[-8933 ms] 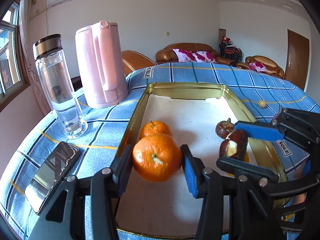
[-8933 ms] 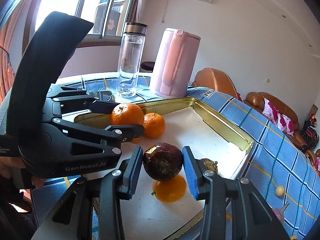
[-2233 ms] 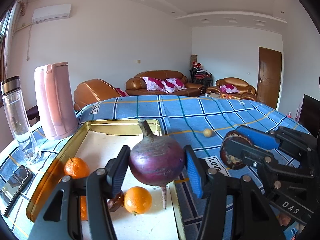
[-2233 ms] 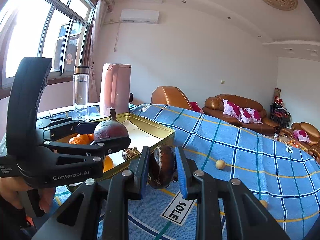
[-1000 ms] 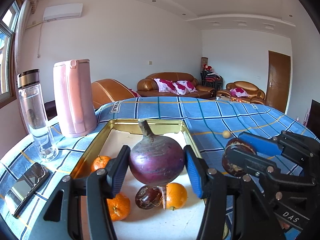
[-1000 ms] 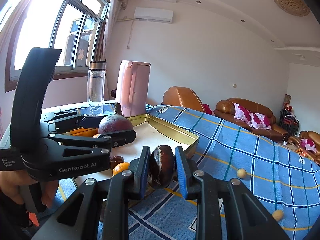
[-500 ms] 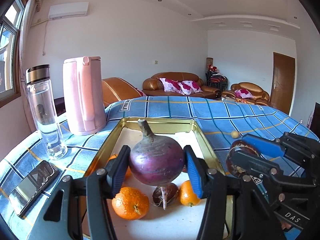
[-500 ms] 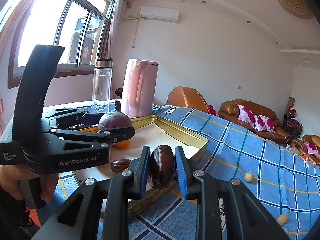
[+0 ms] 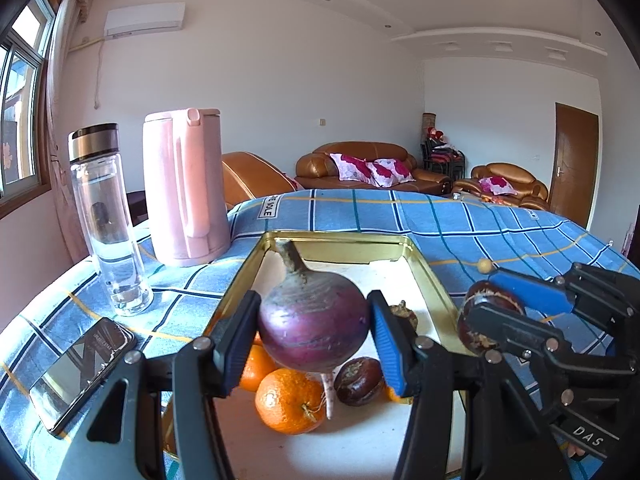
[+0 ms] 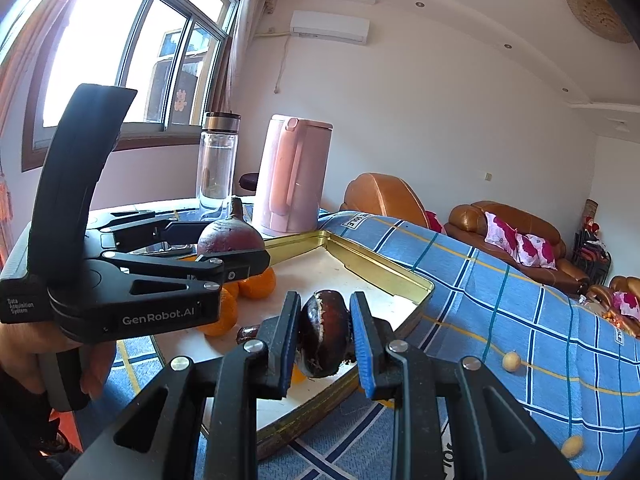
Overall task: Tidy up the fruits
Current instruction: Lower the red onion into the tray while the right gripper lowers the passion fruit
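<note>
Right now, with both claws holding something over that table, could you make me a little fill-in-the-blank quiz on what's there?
1. The left claw grips a round ____ root vegetable by its sides.
2. The right claw is shut on a dark ____ fruit.
3. The oranges lie inside the ____ tray.
4. Beside the clear bottle stands a ____ kettle.

Missing words: purple; brown; gold; pink

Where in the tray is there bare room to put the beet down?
Free: the far half of the tray, bare up to its back rim. Crowded: the near half, where the oranges and a dark fruit cluster under the held beet.
</note>
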Tool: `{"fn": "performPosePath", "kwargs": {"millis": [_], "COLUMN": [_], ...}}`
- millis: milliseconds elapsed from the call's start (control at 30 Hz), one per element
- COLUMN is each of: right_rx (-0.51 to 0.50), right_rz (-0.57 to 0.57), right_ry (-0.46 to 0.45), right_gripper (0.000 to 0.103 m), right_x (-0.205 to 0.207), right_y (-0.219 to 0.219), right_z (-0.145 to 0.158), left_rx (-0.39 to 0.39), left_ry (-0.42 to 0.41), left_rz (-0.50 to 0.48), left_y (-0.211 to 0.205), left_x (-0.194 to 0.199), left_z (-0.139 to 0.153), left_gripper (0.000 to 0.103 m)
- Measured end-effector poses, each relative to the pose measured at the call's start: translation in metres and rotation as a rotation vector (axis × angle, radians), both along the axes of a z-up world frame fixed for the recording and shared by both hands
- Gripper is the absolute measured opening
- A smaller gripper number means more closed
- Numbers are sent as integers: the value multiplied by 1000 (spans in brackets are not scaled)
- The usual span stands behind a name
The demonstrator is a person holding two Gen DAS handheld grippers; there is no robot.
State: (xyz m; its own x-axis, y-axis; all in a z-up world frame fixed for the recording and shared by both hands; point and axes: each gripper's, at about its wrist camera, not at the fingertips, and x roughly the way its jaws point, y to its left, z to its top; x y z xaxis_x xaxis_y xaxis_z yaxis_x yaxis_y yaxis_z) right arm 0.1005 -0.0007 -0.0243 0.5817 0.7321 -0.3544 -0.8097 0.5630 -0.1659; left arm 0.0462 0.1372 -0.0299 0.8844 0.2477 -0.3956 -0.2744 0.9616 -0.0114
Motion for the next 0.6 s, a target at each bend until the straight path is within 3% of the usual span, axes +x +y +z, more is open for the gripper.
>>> {"fn": "performPosePath", "kwargs": {"millis": [600], "right_rx": [-40], "right_rz": [52], "right_ry": [10], "right_gripper": [27], "right_x": [-1], "right_y": [17], "right_z": [-3], "left_rx": [5], "left_ry": [18], "left_rz": [42], "left_y": [17], "left_x": [-9], "left_z": [-1], "left_gripper": [56]}}
